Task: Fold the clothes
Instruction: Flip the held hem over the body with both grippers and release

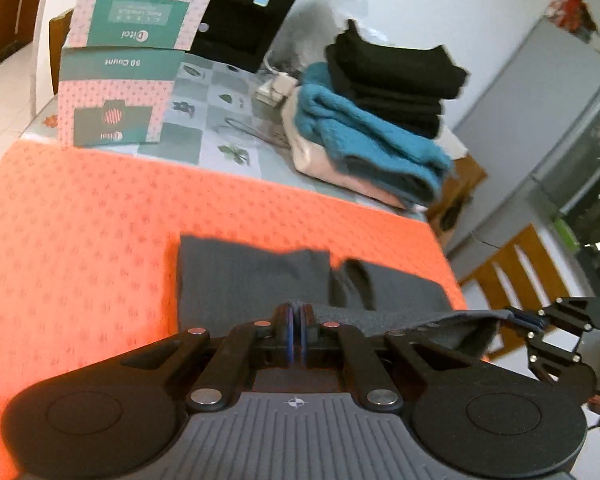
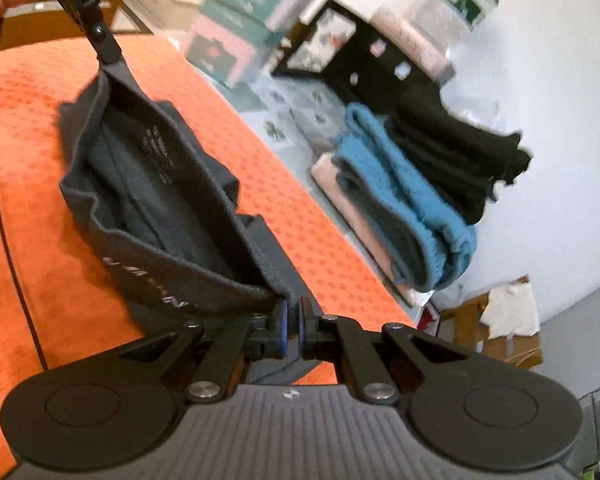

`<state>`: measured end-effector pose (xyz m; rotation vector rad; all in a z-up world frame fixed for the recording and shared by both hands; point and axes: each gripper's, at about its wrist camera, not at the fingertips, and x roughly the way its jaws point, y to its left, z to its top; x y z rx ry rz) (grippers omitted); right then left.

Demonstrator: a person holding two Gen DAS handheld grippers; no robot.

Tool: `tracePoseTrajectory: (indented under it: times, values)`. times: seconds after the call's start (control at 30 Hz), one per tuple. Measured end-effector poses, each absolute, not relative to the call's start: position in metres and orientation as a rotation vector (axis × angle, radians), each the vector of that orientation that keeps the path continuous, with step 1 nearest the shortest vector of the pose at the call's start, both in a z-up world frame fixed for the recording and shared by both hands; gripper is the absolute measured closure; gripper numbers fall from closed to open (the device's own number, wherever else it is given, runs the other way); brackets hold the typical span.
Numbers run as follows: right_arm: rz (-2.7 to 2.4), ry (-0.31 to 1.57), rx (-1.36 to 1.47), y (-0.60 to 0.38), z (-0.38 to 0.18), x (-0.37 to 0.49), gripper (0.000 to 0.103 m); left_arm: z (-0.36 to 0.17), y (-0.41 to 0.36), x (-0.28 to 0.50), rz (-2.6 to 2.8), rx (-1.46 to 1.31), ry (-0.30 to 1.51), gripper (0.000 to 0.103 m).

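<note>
A dark grey garment (image 1: pixel 252 276) lies partly folded on the orange cloth (image 1: pixel 80 220). My left gripper (image 1: pixel 297 312) is shut on its near edge and holds that edge up. My right gripper (image 2: pixel 293 312) is shut on the same edge further right; it also shows in the left wrist view (image 1: pixel 528 320). The lifted edge hangs stretched between the two grippers. In the right wrist view the garment (image 2: pixel 148 200) sags open like a pouch, with white print on its inner side, and the left gripper (image 2: pixel 108 56) pinches its far corner.
A stack of folded clothes, black (image 1: pixel 396 84) over teal (image 1: pixel 364 136) over pink, sits on the table beyond the orange cloth. Pink and green boxes (image 1: pixel 128 52) and a black box (image 1: pixel 240 20) stand at the back. A wooden chair (image 1: pixel 512 268) is at the right.
</note>
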<state>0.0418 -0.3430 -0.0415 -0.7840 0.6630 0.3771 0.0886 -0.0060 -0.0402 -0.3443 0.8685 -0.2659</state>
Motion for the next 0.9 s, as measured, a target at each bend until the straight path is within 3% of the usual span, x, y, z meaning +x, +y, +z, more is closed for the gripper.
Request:
tracePoseTrajectory:
  times: [0.3, 0.53, 0.6, 0.73, 0.9]
  values:
    - [0.439, 0.909, -0.649, -0.349, -0.115, 0.148, 0.097, -0.108, -0.001, 0.151, -0.165, -0.333, 0.998, 0.099]
    - [0.348, 0.96, -0.251, -0.392, -0.112, 0.163, 0.084, -0.109, 0.029, 0.131, -0.231, -0.4, 0.972, 0.095]
    - [0.331, 0.969, -0.122, -0.409, -0.106, 0.158, 0.081, -0.106, 0.026, 0.122, -0.268, -0.365, 0.98, 0.085]
    - [0.324, 1.012, 0.007, -0.427, -0.106, 0.142, 0.073, -0.108, 0.008, 0.108, -0.327, -0.271, 1.011, 0.052]
    - [0.318, 1.043, 0.038, -0.424, -0.115, 0.125, 0.063, -0.123, -0.018, 0.107, -0.314, -0.183, 1.055, 0.043]
